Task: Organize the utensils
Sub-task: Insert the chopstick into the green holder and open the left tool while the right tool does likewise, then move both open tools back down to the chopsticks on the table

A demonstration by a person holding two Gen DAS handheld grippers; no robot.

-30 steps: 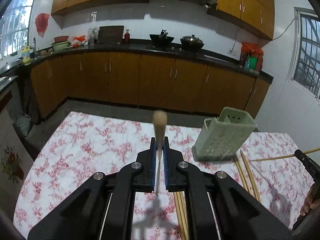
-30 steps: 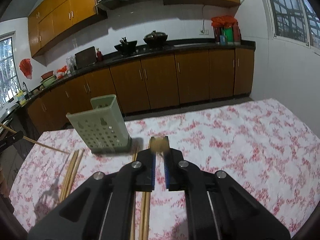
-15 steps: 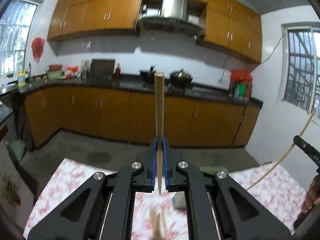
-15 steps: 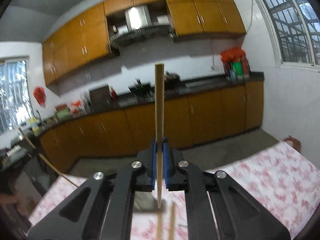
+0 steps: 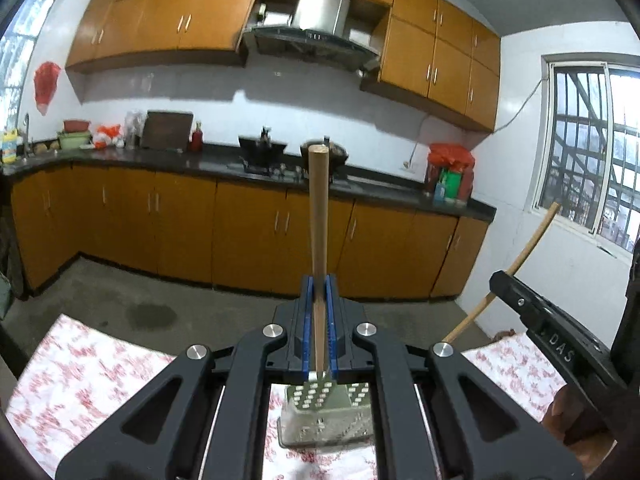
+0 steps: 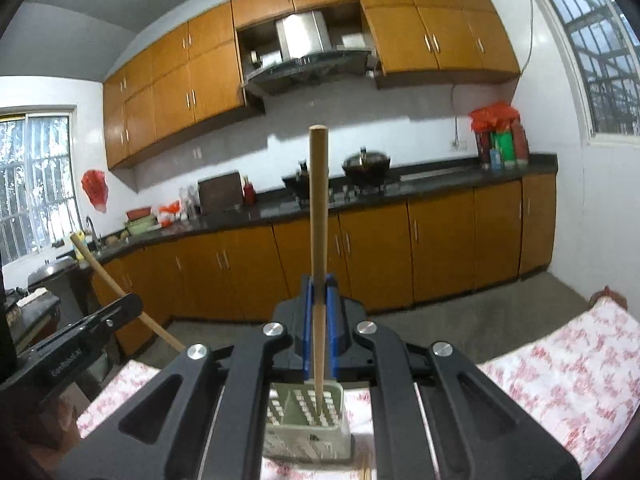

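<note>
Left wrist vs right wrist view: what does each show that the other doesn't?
Only the left wrist view shows the left gripper shut on its own chopstick, with the right gripper at the right edge. Only the right wrist view shows the right gripper shut on its chopstick, with the left gripper at the left edge. Both show the green utensil holder below the fingers on the floral tablecloth.

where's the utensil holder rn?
The green utensil holder stands on the floral tablecloth, low centre in both wrist views, directly below each gripped chopstick.
</note>
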